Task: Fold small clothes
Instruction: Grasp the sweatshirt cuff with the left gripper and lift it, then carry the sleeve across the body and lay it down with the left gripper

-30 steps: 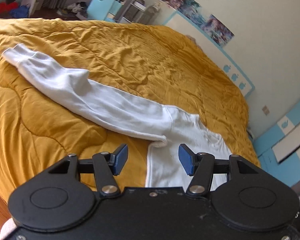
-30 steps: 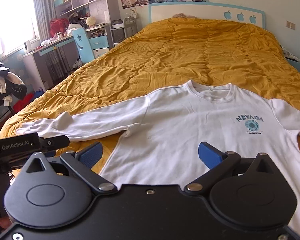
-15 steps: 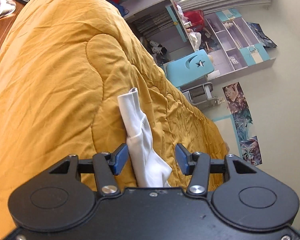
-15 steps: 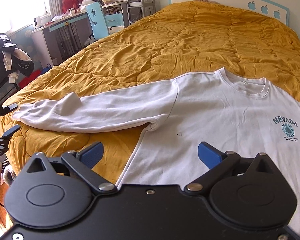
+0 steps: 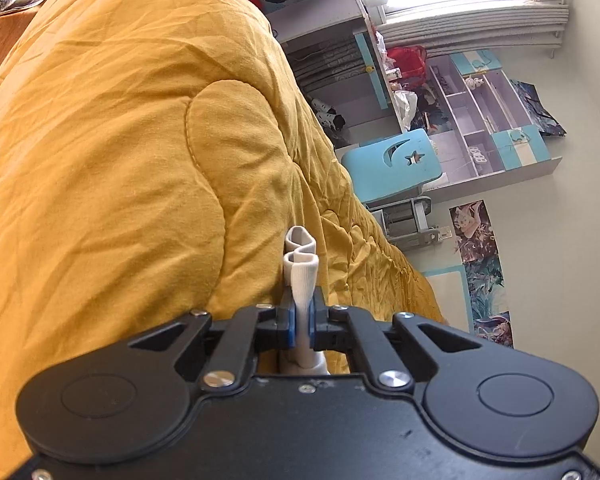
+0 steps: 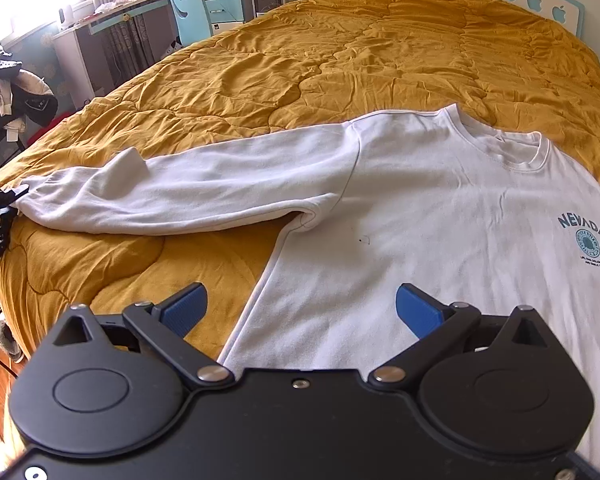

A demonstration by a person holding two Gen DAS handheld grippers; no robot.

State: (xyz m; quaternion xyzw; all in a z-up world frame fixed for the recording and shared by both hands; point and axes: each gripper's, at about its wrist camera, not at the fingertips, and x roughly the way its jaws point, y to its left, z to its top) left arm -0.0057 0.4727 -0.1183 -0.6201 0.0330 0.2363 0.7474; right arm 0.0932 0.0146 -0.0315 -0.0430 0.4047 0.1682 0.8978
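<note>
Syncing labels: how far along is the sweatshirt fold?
Done: white sweatshirt lies flat, print up, on the yellow quilt. In hand: left gripper has just closed on the sleeve cuff; right gripper hovers open over the hem. Left: every fold, as sleeve and body show none.

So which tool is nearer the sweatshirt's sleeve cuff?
Left. The left tool is clamped on the sleeve cuff; the right tool hovers open over the sweatshirt body's lower side edge.
</note>
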